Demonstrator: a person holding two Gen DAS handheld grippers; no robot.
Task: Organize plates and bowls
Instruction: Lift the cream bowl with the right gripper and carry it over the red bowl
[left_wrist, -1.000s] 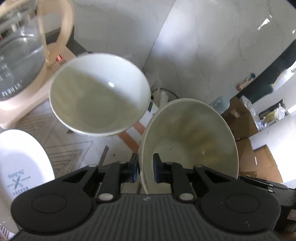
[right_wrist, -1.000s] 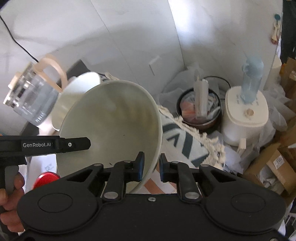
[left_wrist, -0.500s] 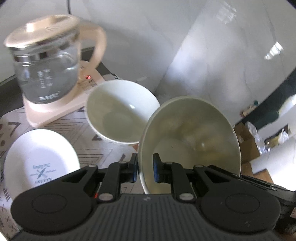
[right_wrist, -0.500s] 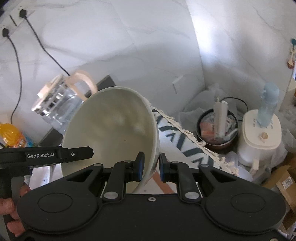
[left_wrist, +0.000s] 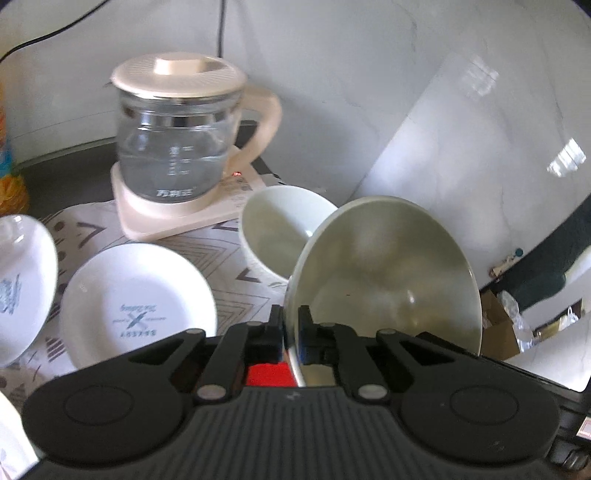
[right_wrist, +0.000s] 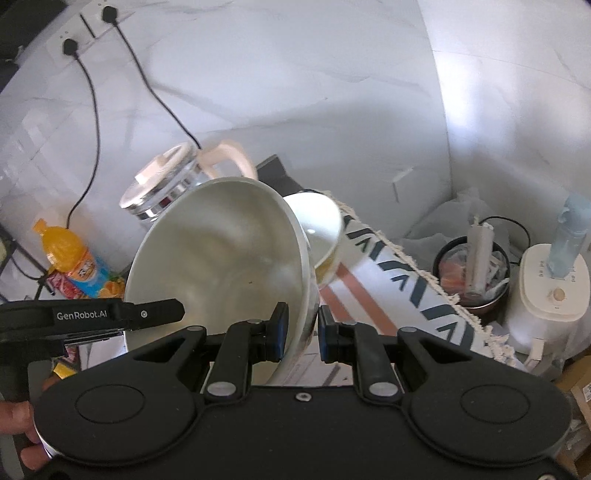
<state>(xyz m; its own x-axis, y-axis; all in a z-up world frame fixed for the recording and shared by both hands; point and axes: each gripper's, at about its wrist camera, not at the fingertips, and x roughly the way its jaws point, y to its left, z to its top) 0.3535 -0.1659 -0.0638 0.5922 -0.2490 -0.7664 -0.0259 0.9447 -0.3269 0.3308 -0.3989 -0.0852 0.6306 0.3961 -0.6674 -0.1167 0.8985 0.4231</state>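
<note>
Tilting steeply on its edge, the large bowl (left_wrist: 388, 273) is held above the desk, its rim pinched at the bottom by the left gripper (left_wrist: 290, 330), whose fingers (left_wrist: 275, 332) are closed tight on the thin wall. From the right wrist view the same large bowl (right_wrist: 221, 258) also sits between the fingers (right_wrist: 279, 328) of the right gripper (right_wrist: 301, 330); the inner one touches the rim, while the outer one stands slightly off it, so I cannot tell if that grip is firm. Just behind the large bowl rests a smaller white bowl (left_wrist: 277, 229), upright on the patterned cloth (left_wrist: 229, 266). Two white plates (left_wrist: 138, 299) with blue print lie to the left on the cloth. Behind them stands a glass kettle (left_wrist: 177, 147) on its cream base. An orange drink bottle (right_wrist: 70, 258) stands near the wall.
</note>
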